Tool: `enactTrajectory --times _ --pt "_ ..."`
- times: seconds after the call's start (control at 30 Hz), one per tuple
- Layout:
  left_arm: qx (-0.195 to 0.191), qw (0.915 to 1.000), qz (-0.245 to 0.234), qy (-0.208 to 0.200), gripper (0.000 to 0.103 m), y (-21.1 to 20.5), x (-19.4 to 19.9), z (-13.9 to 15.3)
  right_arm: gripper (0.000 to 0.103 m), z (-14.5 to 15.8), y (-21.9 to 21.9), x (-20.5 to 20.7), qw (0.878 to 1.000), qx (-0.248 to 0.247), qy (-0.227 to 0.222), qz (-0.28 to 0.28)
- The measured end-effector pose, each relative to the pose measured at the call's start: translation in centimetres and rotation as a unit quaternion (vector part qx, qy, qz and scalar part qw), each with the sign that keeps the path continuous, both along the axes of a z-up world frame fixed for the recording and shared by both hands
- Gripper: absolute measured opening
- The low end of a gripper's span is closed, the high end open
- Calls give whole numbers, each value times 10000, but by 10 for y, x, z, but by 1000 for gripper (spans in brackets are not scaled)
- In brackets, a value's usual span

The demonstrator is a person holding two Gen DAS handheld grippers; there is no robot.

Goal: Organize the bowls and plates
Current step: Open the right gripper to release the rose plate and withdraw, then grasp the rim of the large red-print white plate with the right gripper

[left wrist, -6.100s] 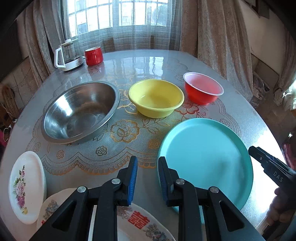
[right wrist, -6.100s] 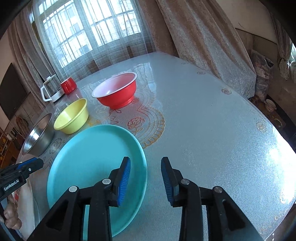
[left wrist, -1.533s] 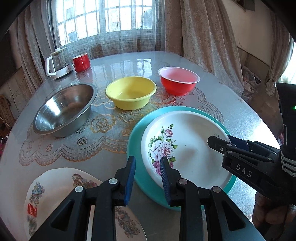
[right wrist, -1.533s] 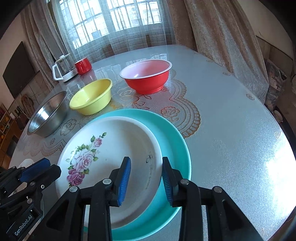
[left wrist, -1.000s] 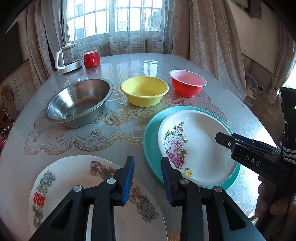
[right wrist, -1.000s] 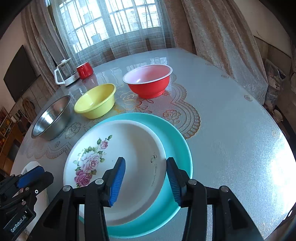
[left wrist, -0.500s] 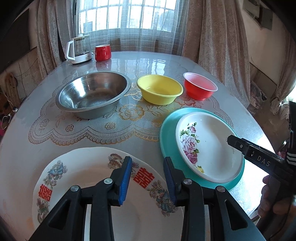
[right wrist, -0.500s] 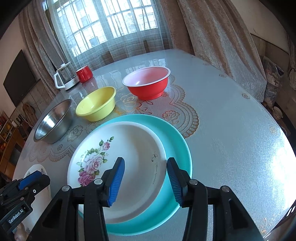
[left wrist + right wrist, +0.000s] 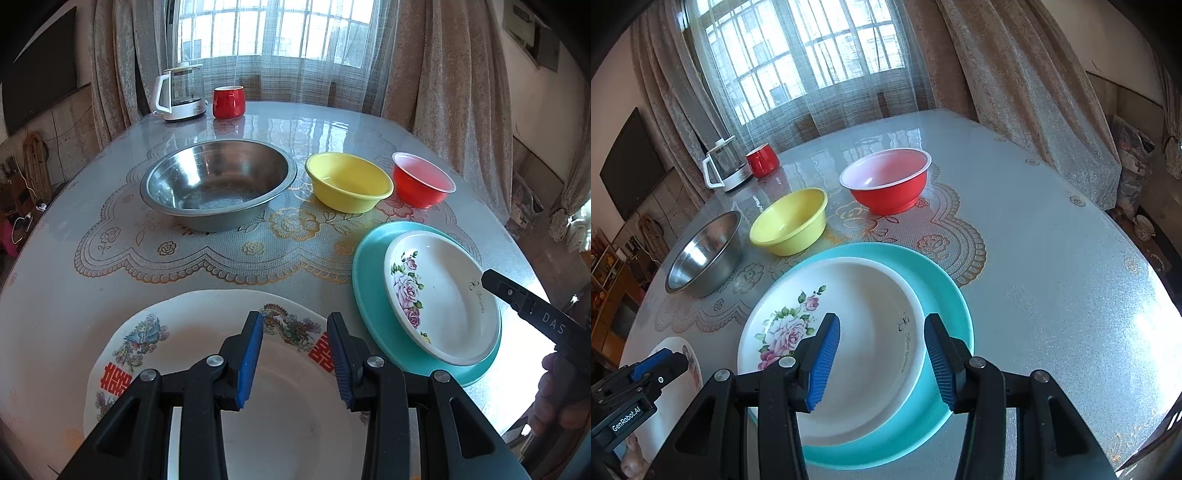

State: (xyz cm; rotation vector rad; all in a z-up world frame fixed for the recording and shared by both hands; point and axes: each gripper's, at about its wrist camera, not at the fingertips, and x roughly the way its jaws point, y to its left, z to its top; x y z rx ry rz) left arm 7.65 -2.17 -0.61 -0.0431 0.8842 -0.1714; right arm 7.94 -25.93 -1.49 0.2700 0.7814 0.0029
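Observation:
A white plate with red characters and dragons (image 9: 184, 339) lies at the near edge of the table. My left gripper (image 9: 294, 332) hovers over its far rim, open, nothing between the pads. To the right, a white rose plate (image 9: 443, 295) rests inside the teal plate (image 9: 369, 295). My right gripper (image 9: 881, 332) hangs open above the rose plate (image 9: 857, 295), not touching it. Behind stand a steel bowl (image 9: 218, 184), a yellow bowl (image 9: 349, 182) and a red bowl (image 9: 423, 184), each on its own.
A glass kettle (image 9: 181, 92) and a red mug (image 9: 229, 101) stand at the far edge by the window curtains. A lace mat (image 9: 258, 251) lies under the bowls. The table's right edge (image 9: 1145, 295) drops to the floor.
The rose plate, once alone at the left, now sits in the teal plate. My left gripper has swung left from there to over the dragon plate, jaws slightly wider. The right gripper stayed put.

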Motion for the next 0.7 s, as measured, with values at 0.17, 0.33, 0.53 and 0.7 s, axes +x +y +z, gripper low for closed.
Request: enactTrajectory --times 0.17,0.33,0.53,0.7 --pt "-7 10000 90 15 42 10 0 -1 48 4 15 -3 9985 157 -88 512" --pt "-65 9999 157 16 44 22 -3 1 48 5 36 -7 9908 578 -132 1216" --pt "-192 9993 301 -147 58 54 -10 10 48 1 72 -10 9631 1214 66 2401" --pt "-255 9980 503 -280 67 87 -18 14 48 -9 97 -12 9547 1154 327 2723"
